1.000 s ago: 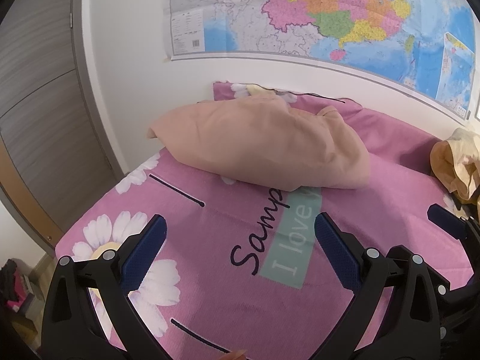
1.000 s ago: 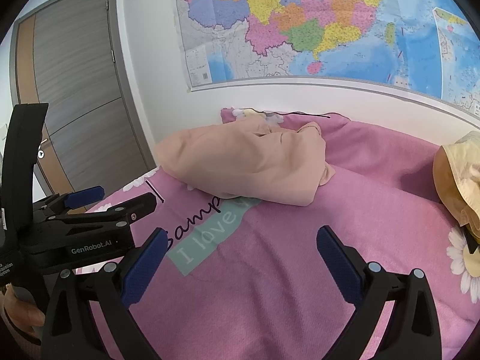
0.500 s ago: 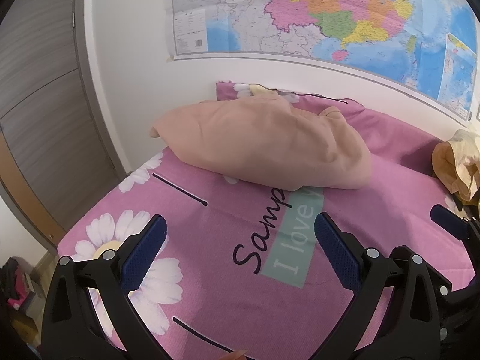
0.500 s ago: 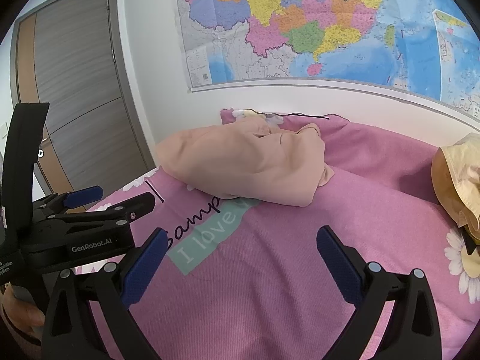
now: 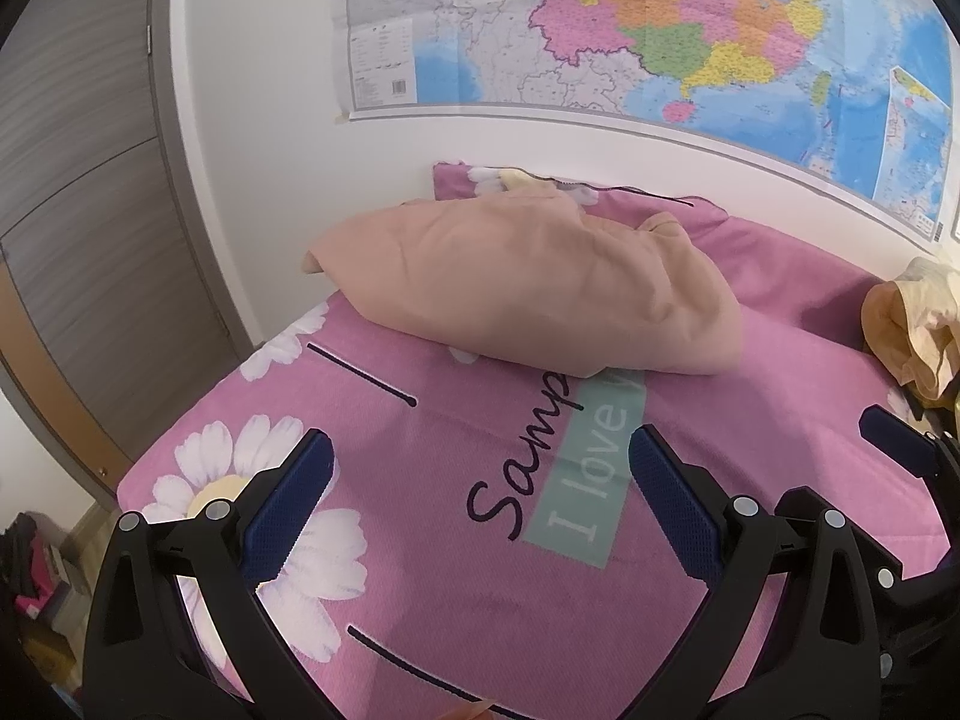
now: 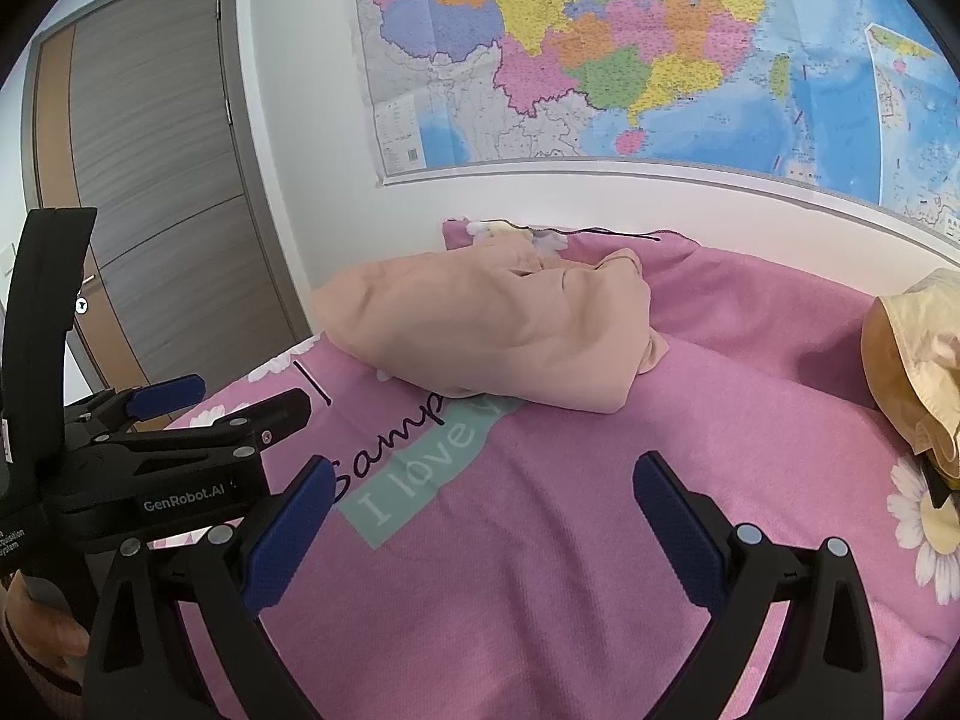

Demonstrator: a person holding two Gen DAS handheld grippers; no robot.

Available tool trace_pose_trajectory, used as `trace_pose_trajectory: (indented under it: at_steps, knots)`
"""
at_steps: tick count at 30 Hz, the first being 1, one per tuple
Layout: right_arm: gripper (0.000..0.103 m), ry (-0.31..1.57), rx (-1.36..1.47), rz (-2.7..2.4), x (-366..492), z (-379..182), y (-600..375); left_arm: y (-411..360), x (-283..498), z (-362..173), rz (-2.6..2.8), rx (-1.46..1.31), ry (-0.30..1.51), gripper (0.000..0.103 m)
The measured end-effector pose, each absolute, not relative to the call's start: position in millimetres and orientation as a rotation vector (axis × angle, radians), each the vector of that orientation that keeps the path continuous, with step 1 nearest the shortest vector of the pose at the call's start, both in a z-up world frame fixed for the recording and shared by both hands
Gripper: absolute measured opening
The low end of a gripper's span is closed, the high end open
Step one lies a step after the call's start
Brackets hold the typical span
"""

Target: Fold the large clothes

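**Both grippers poised, garment not yet gripped**

The peach garment (image 5: 528,288) lies in a bunched heap on the pink bedspread (image 5: 780,420), at the far side against the wall, just beyond the "I love" lettering (image 5: 591,468) and overlapping its far end. A second, yellowish garment (image 6: 912,360) sits well to the right of the heap, near the bed's edge.

The step in hand looks like the reach to pick up the heap and spread it out. To do that well, each gripper should go for a separate edge or corner rather than the bulging middle: the flap at the heap's left end and the loose folds at its right end seem the best holds. Taking only a single layer, then lifting and pulling apart, should let the cloth open flat on the bare spread on the near side of the heap.

The left gripper (image 5: 480,480) hovers above the bedspread short of the heap, pointing toward it, its jaws wide apart and empty. The right gripper (image 6: 480,498) hangs beside it at similar height, jaws likewise spread with nothing between them.
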State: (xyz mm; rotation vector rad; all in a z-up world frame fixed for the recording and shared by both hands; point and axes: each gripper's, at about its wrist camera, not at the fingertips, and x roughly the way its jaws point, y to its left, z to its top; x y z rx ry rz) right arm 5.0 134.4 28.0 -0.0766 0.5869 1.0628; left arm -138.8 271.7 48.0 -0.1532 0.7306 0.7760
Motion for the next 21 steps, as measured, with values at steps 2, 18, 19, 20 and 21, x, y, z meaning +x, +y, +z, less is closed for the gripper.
trace_pose_trajectory:
  at_steps: [2,18,19,20,21]
  knots:
    - [0.097,0.586,-0.08,1.062,4.0,27.9,134.3,272.8,-138.2,47.6,0.773,-0.152,0.732,0.097]
    - [0.097,0.584,-0.078,1.058,-1.4,27.3,134.0,270.3,-144.0,47.1,0.779,-0.156,0.732,0.097]
    - [0.097,0.583,-0.079,1.057,-1.9,27.3,134.0,270.6,-143.7,47.2,0.778,-0.156,0.732,0.097]
    - [0.097,0.583,-0.079,1.056,-2.0,26.9,134.1,270.5,-143.8,47.2,0.778,-0.155,0.733,0.097]
    - [0.097,0.585,-0.078,1.056,-2.2,26.7,133.7,270.4,-144.6,47.3,0.778,-0.155,0.733,0.097]
